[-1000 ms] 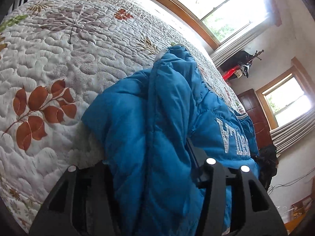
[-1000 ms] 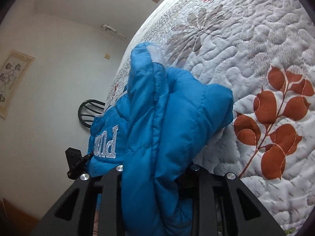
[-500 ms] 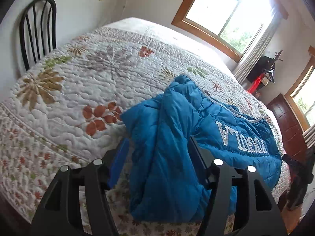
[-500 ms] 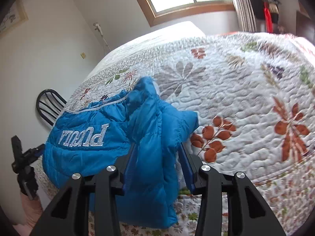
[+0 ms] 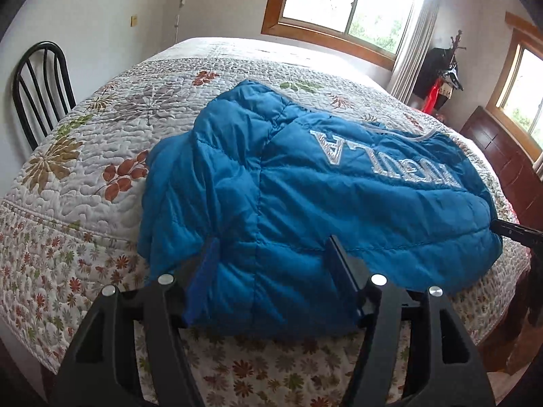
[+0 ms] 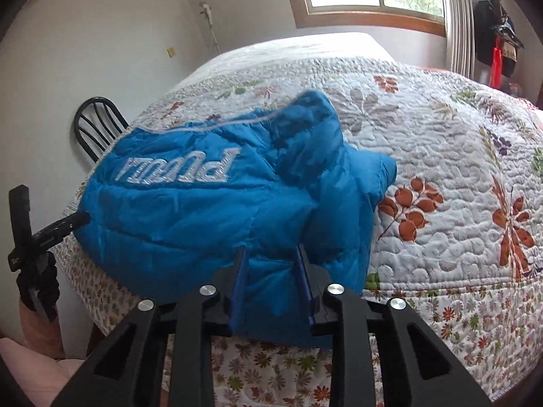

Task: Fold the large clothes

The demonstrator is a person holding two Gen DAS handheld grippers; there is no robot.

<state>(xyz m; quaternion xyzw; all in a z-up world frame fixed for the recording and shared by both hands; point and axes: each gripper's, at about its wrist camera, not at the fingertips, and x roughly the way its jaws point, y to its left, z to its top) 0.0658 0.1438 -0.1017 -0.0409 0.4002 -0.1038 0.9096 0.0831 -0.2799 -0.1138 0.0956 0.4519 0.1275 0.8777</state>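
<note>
A blue puffer jacket with silver lettering lies folded on the quilted bed, near its front edge. My left gripper has its fingers spread wide, with the jacket's left hem edge lying between them. The jacket also shows in the right wrist view. My right gripper has its fingers apart around the jacket's right hem edge. The left gripper shows at the far left of the right wrist view.
A black metal chair stands by the bed's left side, also in the right wrist view. A dark wooden dresser stands at the right. A coat stand is by the window curtains.
Both grippers have pulled back from the bed and opened. The jacket, held up close a second ago, now lies flat on the quilt with its hem between the fingers.
</note>
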